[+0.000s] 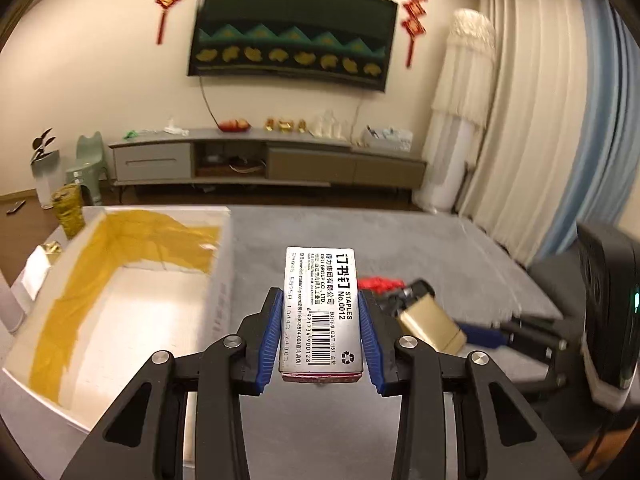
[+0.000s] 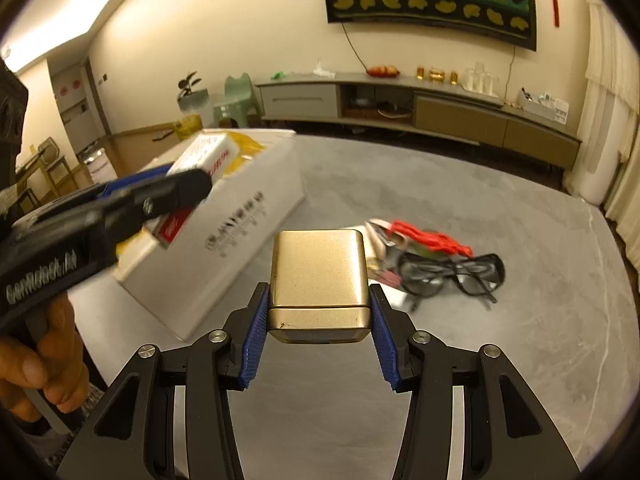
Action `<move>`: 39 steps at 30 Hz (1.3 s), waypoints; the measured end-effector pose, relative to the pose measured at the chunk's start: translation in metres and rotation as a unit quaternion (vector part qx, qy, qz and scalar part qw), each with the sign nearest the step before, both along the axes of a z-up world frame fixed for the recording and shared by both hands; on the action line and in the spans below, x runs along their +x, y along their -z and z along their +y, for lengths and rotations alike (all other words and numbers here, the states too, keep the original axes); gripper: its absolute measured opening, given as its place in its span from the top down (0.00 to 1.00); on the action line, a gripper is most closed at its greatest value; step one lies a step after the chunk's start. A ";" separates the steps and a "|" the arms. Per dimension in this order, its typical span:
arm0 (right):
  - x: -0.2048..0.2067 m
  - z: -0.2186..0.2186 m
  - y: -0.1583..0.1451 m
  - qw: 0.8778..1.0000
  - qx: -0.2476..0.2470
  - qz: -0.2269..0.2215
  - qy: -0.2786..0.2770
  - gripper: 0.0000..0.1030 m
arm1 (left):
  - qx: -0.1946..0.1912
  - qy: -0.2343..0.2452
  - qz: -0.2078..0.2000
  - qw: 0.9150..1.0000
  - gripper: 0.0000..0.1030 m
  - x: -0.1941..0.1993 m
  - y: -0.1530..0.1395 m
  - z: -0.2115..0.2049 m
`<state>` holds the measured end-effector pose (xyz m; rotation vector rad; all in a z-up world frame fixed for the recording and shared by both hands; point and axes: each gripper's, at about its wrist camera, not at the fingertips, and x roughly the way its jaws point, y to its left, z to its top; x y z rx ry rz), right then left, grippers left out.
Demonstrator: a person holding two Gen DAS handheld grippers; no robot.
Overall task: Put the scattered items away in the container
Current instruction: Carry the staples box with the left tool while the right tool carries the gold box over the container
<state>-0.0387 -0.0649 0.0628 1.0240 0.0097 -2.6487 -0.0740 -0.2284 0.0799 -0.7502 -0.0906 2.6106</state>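
My left gripper (image 1: 320, 300) is shut on a silver box of staples (image 1: 322, 312), held just right of the white container (image 1: 218, 280), which is lined with yellow cloth. In the right wrist view the same staples box (image 2: 204, 156) hangs over the container's (image 2: 224, 236) near corner. My right gripper (image 2: 319, 292) is shut on a gold tin (image 2: 318, 280), lifted above the grey table. The tin (image 1: 432, 324) shows blurred in the left wrist view. Black glasses (image 2: 460, 272), a red tassel (image 2: 432, 238) and a small packet (image 2: 380, 240) lie together on the table.
The grey tabletop (image 2: 500, 340) stretches right and forward of the container. A hand (image 2: 40, 364) grips the left tool's handle at the left edge. A TV cabinet (image 1: 268, 160), a green stool (image 1: 88, 160) and curtains (image 1: 540, 120) stand beyond the table.
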 end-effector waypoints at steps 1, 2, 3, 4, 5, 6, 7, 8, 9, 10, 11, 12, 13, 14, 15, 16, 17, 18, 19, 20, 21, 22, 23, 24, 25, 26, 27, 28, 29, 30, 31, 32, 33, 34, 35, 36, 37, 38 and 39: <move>0.002 -0.005 0.000 1.000 -0.006 0.001 0.002 0.51 | 0.005 -0.004 0.003 1.000 0.63 0.000 -0.003 -0.006; 0.005 -0.010 -0.001 1.000 -0.012 0.000 0.003 0.51 | 0.011 -0.009 0.007 1.000 0.63 0.000 -0.006 -0.013; 0.007 -0.015 -0.001 1.000 -0.016 0.000 0.002 0.51 | 0.017 -0.013 0.009 1.000 0.63 -0.001 -0.008 -0.019; 0.007 -0.020 -0.002 1.000 -0.018 0.000 0.002 0.51 | 0.022 -0.016 0.011 1.000 0.63 -0.001 -0.011 -0.024; 0.008 -0.025 -0.004 1.000 -0.018 0.001 0.001 0.51 | 0.027 -0.019 0.013 0.999 0.63 -0.001 -0.012 -0.029; 0.008 -0.029 -0.006 1.000 -0.018 0.003 0.000 0.51 | 0.030 -0.022 0.015 0.999 0.63 -0.001 -0.014 -0.034; 0.009 -0.033 -0.009 1.000 -0.019 0.006 0.000 0.51 | 0.033 -0.025 0.016 0.999 0.63 0.000 -0.015 -0.037; 0.009 -0.035 -0.012 1.000 -0.020 0.009 0.000 0.51 | 0.036 -0.028 0.017 0.999 0.63 0.001 -0.016 -0.041; 0.009 -0.038 -0.016 1.000 -0.021 0.012 -0.001 0.51 | 0.037 -0.030 0.019 0.999 0.63 0.001 -0.015 -0.044; 0.009 -0.042 -0.019 1.000 -0.023 0.014 -0.001 0.51 | 0.039 -0.032 0.020 0.999 0.63 0.001 -0.015 -0.048; 0.009 -0.045 -0.022 1.000 -0.025 0.015 -0.003 0.51 | 0.041 -0.035 0.021 0.998 0.63 0.001 -0.015 -0.052; 0.009 -0.049 -0.024 0.999 -0.028 0.015 -0.005 0.51 | 0.043 -0.038 0.021 0.998 0.63 0.001 -0.016 -0.055; 0.009 -0.053 -0.027 0.999 -0.031 0.014 -0.007 0.51 | 0.043 -0.040 0.022 0.998 0.63 0.002 -0.016 -0.058; 0.008 -0.057 -0.029 0.999 -0.034 0.013 -0.010 0.51 | 0.043 -0.044 0.023 0.998 0.63 0.002 -0.016 -0.061; 0.007 -0.062 -0.031 0.999 -0.036 0.012 -0.013 0.51 | 0.045 -0.046 0.024 0.998 0.63 0.002 -0.016 -0.064; 0.006 -0.066 -0.033 0.999 -0.038 0.012 -0.015 0.51 | 0.048 -0.048 0.024 0.997 0.63 0.002 -0.017 -0.067; 0.005 -0.072 -0.035 0.999 -0.039 0.013 -0.018 0.51 | 0.049 -0.050 0.025 0.997 0.63 0.002 -0.018 -0.071; 0.004 -0.077 -0.037 0.999 -0.039 0.014 -0.021 0.51 | 0.051 -0.052 0.026 0.997 0.63 0.002 -0.018 -0.074; 0.004 -0.081 -0.039 0.999 -0.038 0.015 -0.023 0.51 | 0.053 -0.054 0.026 0.997 0.63 0.001 -0.019 -0.078; 0.003 -0.086 -0.040 0.999 -0.037 0.016 -0.026 0.51 | 0.056 -0.057 0.026 0.996 0.63 0.001 -0.018 -0.082; 0.002 -0.091 -0.041 0.999 -0.036 0.017 -0.029 0.51 | 0.057 -0.060 0.027 0.996 0.63 0.000 -0.018 -0.085; 0.001 -0.096 -0.042 0.999 -0.034 0.018 -0.032 0.51 | 0.058 -0.063 0.026 0.996 0.63 -0.001 -0.017 -0.089; 0.001 -0.101 -0.043 0.999 -0.032 0.019 -0.035 0.51 | 0.061 -0.067 0.022 0.996 0.63 -0.003 -0.016 -0.094; 0.000 -0.106 -0.044 0.999 -0.030 0.020 -0.038 0.51 | 0.065 -0.069 0.019 0.995 0.63 -0.005 -0.016 -0.098; -0.002 -0.111 -0.044 0.999 -0.028 0.020 -0.041 0.51 | 0.068 -0.070 0.017 0.995 0.63 -0.007 -0.015 -0.101; -0.003 -0.115 -0.045 0.999 -0.027 0.020 -0.043 0.51 | 0.071 -0.071 0.014 0.995 0.63 -0.008 -0.014 -0.105; -0.004 -0.119 -0.045 0.998 -0.027 0.018 -0.044 0.51 | 0.074 -0.073 0.011 0.995 0.63 -0.010 -0.012 -0.108; -0.006 -0.122 -0.045 0.998 -0.027 0.017 -0.046 0.51 | 0.078 -0.074 0.007 0.994 0.63 -0.012 -0.011 -0.112; -0.008 -0.125 -0.045 0.998 -0.028 0.015 -0.047 0.51 | 0.080 -0.075 0.004 0.994 0.63 -0.014 -0.009 -0.115; -0.010 -0.129 -0.044 0.998 -0.027 0.013 -0.048 0.51 | 0.083 -0.077 0.000 0.994 0.63 -0.016 -0.007 -0.118; -0.013 -0.132 -0.044 0.998 -0.027 0.011 -0.048 0.51 | 0.085 -0.079 -0.002 0.993 0.63 -0.017 -0.006 -0.121; -0.015 -0.135 -0.043 0.998 -0.028 0.008 -0.049 0.51 | 0.087 -0.081 -0.005 0.993 0.63 -0.018 -0.004 -0.123; -0.018 -0.138 -0.042 0.998 -0.028 0.006 -0.050 0.51 | 0.089 -0.083 -0.006 0.993 0.63 -0.019 -0.004 -0.125; -0.021 -0.142 -0.042 0.998 -0.027 0.004 -0.052 0.51 | 0.091 -0.085 -0.007 0.992 0.63 -0.019 -0.003 -0.127; -0.023 -0.146 -0.041 0.998 -0.025 0.004 -0.053 0.51 | 0.093 -0.086 -0.008 0.992 0.63 -0.019 -0.003 -0.130; -0.025 -0.149 -0.041 0.998 -0.023 0.003 -0.054 0.51 | 0.095 -0.088 -0.009 0.992 0.63 -0.020 -0.003 -0.132; -0.027 -0.152 -0.040 0.998 -0.020 0.003 -0.056 0.51 | 0.097 -0.089 -0.011 0.991 0.63 -0.020 -0.003 -0.135; -0.029 -0.156 -0.040 0.998 -0.017 0.003 -0.058 0.51 | 0.099 -0.091 -0.012 0.991 0.63 -0.021 -0.003 -0.137; -0.031 -0.159 -0.039 0.998 -0.014 0.003 -0.059 0.51 | 0.101 -0.093 -0.014 0.990 0.63 -0.021 -0.002 -0.140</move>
